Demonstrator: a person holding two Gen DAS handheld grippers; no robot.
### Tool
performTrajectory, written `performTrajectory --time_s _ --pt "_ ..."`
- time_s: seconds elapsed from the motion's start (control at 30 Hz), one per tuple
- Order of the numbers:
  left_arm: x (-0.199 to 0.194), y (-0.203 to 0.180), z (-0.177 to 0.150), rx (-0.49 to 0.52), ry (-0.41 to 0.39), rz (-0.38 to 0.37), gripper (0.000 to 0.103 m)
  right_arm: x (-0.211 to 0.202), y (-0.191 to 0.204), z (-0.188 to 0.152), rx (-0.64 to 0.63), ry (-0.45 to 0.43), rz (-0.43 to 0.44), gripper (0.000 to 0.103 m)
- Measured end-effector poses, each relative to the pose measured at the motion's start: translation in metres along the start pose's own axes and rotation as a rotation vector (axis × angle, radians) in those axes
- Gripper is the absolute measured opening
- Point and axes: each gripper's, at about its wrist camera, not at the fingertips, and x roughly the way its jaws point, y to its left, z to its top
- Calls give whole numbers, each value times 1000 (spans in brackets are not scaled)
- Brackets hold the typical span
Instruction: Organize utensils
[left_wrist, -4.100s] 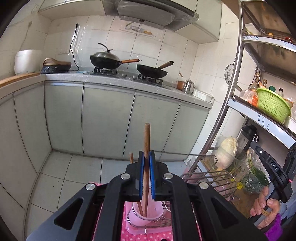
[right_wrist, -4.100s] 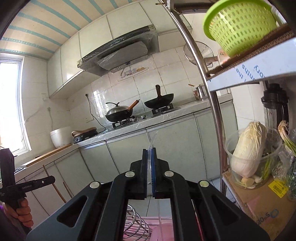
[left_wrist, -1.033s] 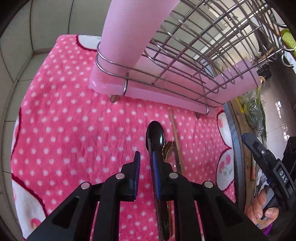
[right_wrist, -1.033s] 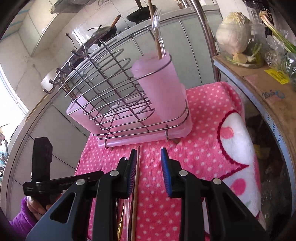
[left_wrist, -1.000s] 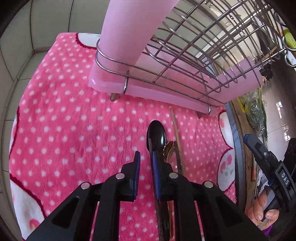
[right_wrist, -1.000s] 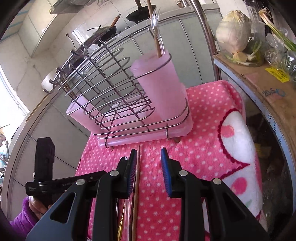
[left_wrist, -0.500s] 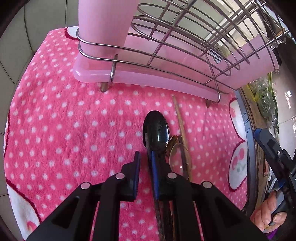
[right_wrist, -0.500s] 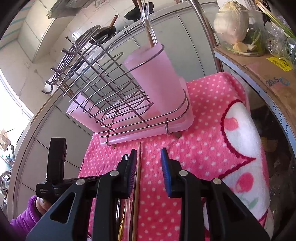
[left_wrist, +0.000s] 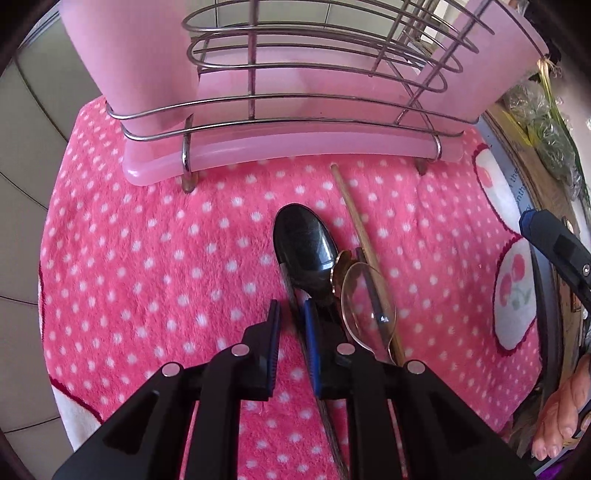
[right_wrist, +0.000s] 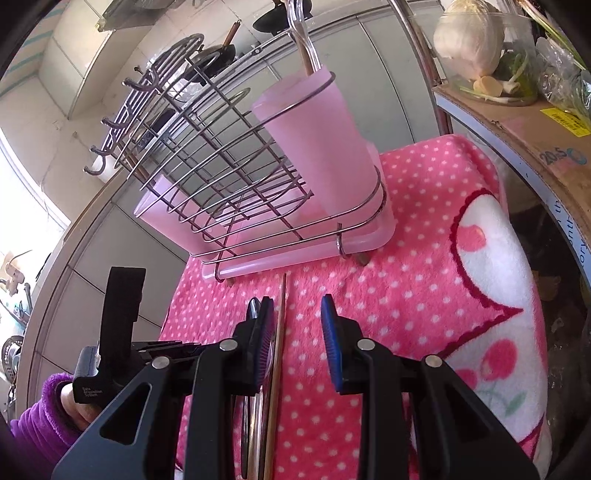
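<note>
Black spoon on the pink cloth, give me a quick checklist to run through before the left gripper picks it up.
1. Handle between the jaws: ok. The black spoon has its thin handle running between the pads of the left gripper.
2. Grip made: not ok. The jaws are opening and a gap shows on the left pad's side.
3. Neighbours clear: not ok. The clear spoon and a gold spoon lie against the black bowl, with the wooden chopstick beside them.
4. Right gripper out of the way: ok. It is open, holds nothing and hovers over the chopstick.
5. Pink cup has room: cannot tell. A wooden stick and a clear handle already stand in it.
</note>
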Motion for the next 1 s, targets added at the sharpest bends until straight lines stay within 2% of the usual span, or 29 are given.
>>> performTrajectory --time_s 0.1,0.2,0.33,0.57,0.67,0.8,0.9,1.0 --pt "0 -11 2 27 1 20 8 6 5 2 -13 26 -5 27" --pt "-3 0 2 -33 3 -10 4 18 12 4 -32 78 7 27" --pt "-10 22 1 -98 0 -40 4 45 24 9 -46 172 18 27" --pt "-14 53 -1 -179 -5 -54 4 103 40 15 -90 308 -109 27" --pt "-5 60 -2 -177 19 -62 4 119 46 16 -140 325 -194 27" --pt "3 66 -2 -146 42 -57 4 134 48 17 -162 357 -237 27" --pt "7 63 6 -115 69 -44 5 140 53 17 -182 356 -277 22" --pt "13 57 15 -94 96 -34 6 141 56 15 -205 335 -298 8"
